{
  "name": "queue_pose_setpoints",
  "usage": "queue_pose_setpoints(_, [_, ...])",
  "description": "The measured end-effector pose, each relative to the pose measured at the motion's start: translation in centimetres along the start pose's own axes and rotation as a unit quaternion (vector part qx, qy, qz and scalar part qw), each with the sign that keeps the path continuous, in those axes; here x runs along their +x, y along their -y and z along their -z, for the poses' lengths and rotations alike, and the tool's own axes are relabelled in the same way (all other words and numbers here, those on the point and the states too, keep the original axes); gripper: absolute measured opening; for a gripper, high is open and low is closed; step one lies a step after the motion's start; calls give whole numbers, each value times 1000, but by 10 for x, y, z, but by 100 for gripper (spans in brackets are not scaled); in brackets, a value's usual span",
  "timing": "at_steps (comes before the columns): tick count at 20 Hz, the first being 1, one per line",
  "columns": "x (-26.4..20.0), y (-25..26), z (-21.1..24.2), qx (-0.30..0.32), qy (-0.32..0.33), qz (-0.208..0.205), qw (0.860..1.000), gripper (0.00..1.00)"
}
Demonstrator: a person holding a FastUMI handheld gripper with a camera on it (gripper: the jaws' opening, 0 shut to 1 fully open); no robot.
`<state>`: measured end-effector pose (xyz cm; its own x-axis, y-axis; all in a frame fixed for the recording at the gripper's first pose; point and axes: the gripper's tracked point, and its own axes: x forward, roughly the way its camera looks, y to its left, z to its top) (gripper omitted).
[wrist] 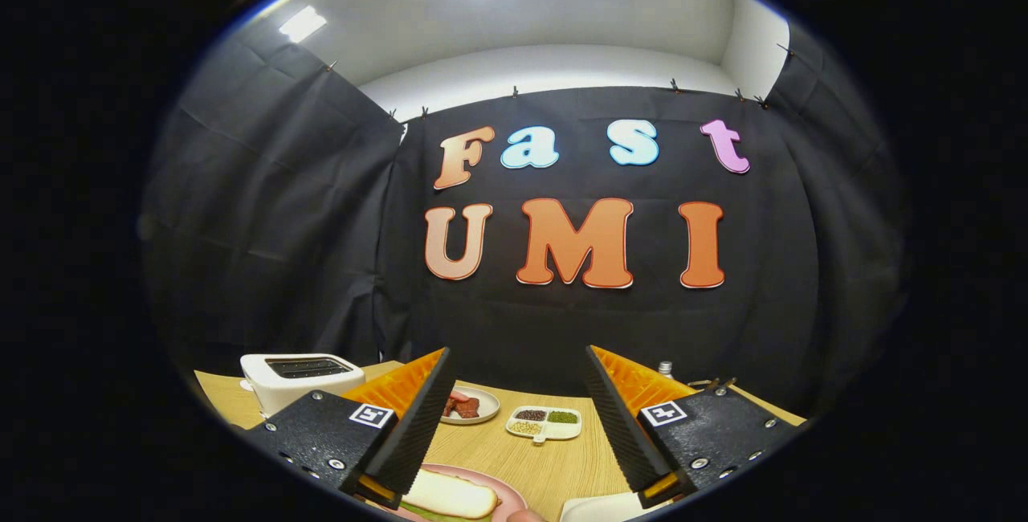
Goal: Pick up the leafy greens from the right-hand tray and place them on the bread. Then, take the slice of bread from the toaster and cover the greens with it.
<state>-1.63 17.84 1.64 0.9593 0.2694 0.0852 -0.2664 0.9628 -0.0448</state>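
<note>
Hand-held gripper [514,426] spread wide over tabletop [554,466], holding nothing.
Bread [450,496] lies on greens [418,511] on pink plate [504,487], below left finger's tip; toaster [301,377] beyond left finger; white tray [594,510] under right finger.

Fisheye riding on the claw [514,426], facing the booth wall, seemingly low over the table [554,466]

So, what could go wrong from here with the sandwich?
1. The tool is open and holds nothing, low over the pink plate; its left finger nearly touches the top bread slice and could push it off the greens.
2. The white tray lies close under the right finger.
</note>
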Motion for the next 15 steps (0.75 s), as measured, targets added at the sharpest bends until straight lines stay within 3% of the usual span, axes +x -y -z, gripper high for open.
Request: queue_pose_setpoints(15, [-4,-6,-4,18,5,-3,1000,96])
